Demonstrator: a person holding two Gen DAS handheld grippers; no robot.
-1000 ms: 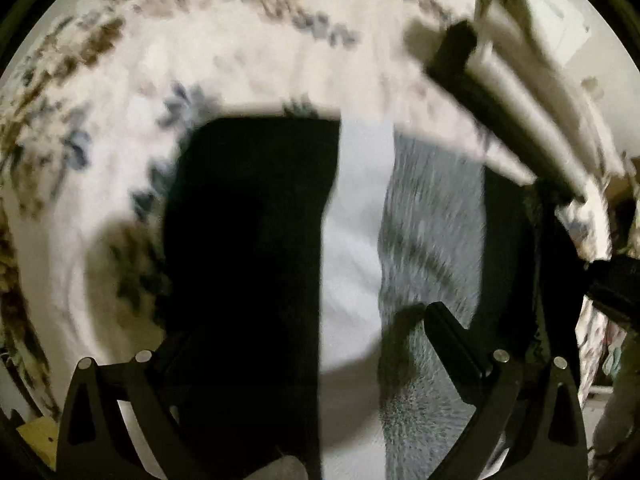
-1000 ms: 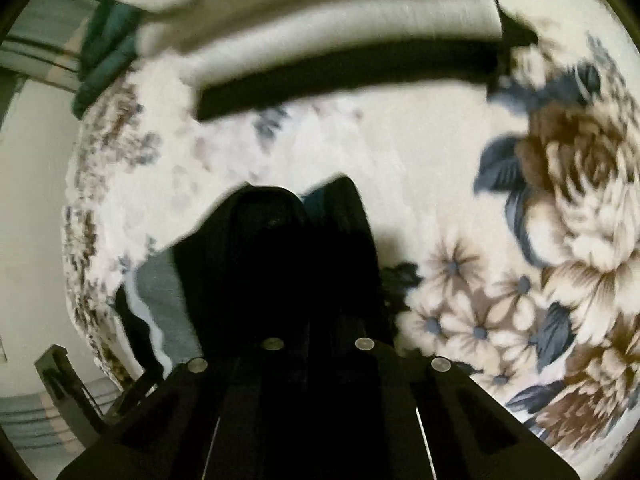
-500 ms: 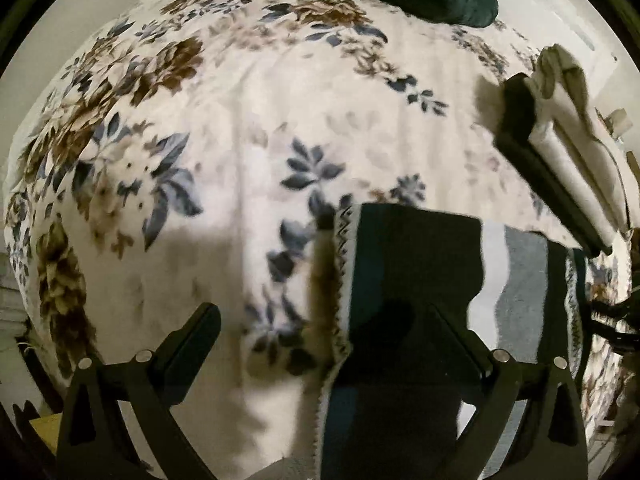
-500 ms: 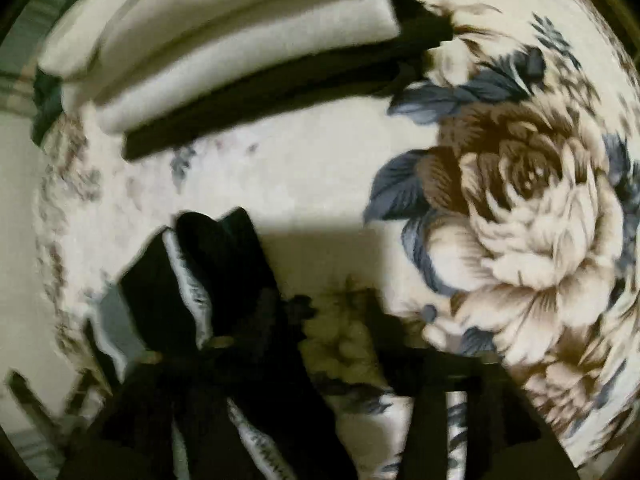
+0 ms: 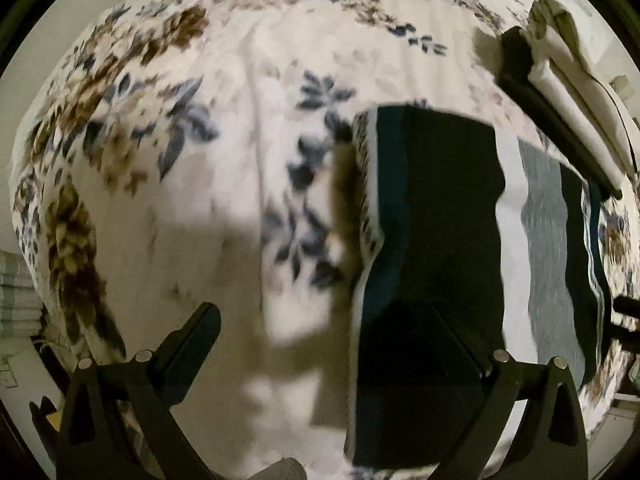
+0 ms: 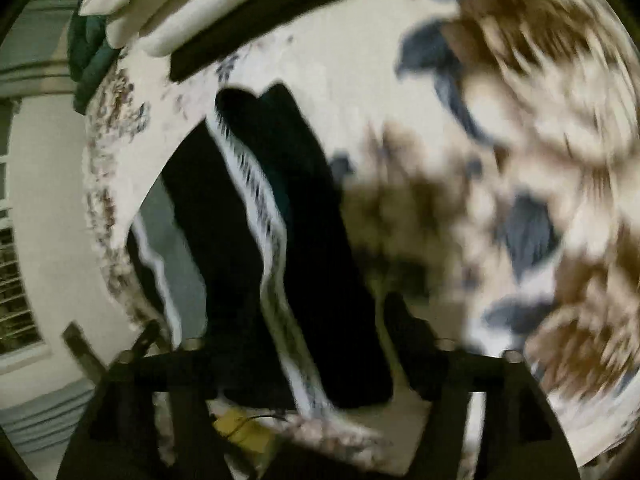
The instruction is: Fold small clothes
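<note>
Striped cloth (image 5: 448, 240) flat on flowery blanket (image 5: 224, 152), left gripper (image 5: 332, 328) spread wide and empty, right gripper (image 6: 316, 328) just opening, blurry, seemingly free of the cloth

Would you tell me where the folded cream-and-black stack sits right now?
The folded stack lies at the upper right of the left wrist view, on the floral blanket, just beyond the dark striped garment.

The right gripper (image 6: 304, 344) is letting go — its jaws have just been opening, and the dark striped garment (image 6: 288, 240) now lies loose between them on the floral blanket (image 6: 500, 160). The left gripper (image 5: 332, 344) is sliding off sideways — the garment (image 5: 440, 220) is drifting toward its right finger (image 5: 452, 340).
</note>
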